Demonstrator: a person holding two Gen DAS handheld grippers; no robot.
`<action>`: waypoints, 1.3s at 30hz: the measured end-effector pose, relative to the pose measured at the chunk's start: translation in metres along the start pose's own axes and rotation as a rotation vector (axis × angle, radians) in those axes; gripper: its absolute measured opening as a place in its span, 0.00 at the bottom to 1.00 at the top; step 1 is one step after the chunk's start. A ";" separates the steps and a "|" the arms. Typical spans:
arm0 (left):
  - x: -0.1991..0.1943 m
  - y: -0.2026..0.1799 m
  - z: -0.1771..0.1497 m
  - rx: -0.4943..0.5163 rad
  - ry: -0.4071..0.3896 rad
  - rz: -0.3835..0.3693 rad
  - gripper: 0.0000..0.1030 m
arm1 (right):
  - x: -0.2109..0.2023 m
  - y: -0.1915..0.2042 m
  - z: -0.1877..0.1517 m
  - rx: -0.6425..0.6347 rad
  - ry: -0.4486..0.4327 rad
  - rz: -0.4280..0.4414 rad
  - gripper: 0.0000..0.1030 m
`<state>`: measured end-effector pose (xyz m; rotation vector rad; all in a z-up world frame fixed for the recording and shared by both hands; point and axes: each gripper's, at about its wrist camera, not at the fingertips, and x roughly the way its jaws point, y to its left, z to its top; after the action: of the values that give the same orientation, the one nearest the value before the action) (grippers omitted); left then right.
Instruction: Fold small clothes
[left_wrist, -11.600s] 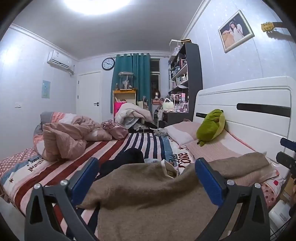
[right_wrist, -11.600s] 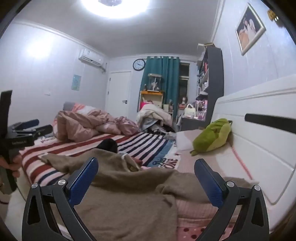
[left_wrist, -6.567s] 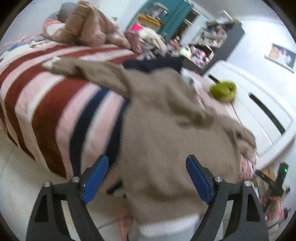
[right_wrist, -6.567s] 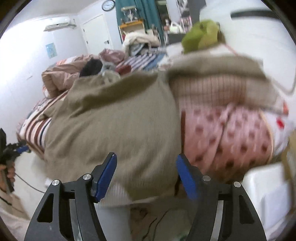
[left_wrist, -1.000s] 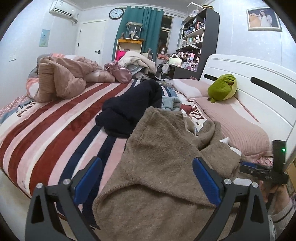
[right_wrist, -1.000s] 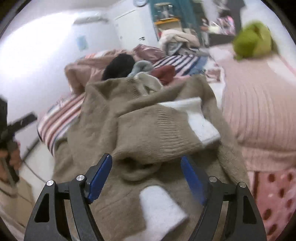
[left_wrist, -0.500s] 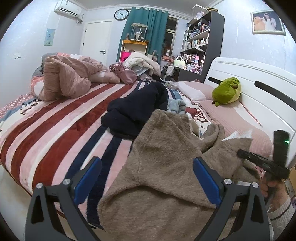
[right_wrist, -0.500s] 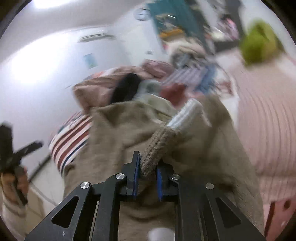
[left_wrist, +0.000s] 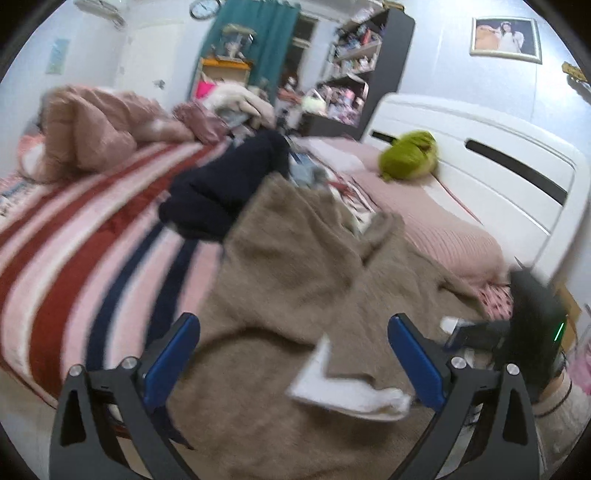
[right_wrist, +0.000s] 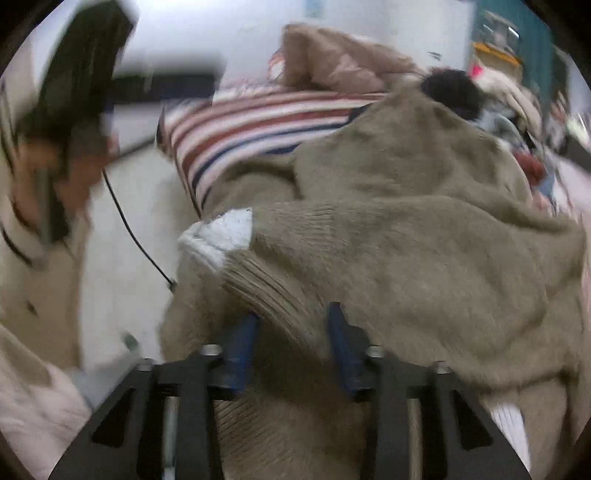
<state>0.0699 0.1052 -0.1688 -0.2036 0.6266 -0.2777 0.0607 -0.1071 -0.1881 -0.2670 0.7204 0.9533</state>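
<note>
While folding sleeve (right_wrist: 332, 236) across tan sweater (left_wrist: 288, 258): right gripper (right_wrist: 291, 332) half-spread around ribbed cuff, left gripper (left_wrist: 291, 354) spread, empty. Next: lay sleeve flat.

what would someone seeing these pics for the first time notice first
The big tan sweater heaped over the near edge of the striped bed, one sleeve with a white cuff lying across it. The right gripper has ribbed sleeve knit between its partly closed fingers; the left gripper hangs wide open above the cloth. A green plush toy sits by the white headboard.
</note>
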 end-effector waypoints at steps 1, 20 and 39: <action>0.009 -0.003 -0.004 -0.002 0.022 -0.026 0.98 | -0.015 -0.008 -0.003 0.029 -0.037 -0.019 0.62; 0.027 -0.017 -0.054 0.006 0.199 0.013 0.70 | -0.143 -0.119 -0.192 0.720 -0.124 -0.245 0.64; 0.005 0.058 -0.142 -0.527 0.236 -0.259 0.90 | -0.081 -0.130 -0.255 1.004 -0.366 0.334 0.74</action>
<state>0.0002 0.1439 -0.2997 -0.7704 0.9025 -0.3863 0.0240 -0.3626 -0.3351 0.9094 0.8275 0.8105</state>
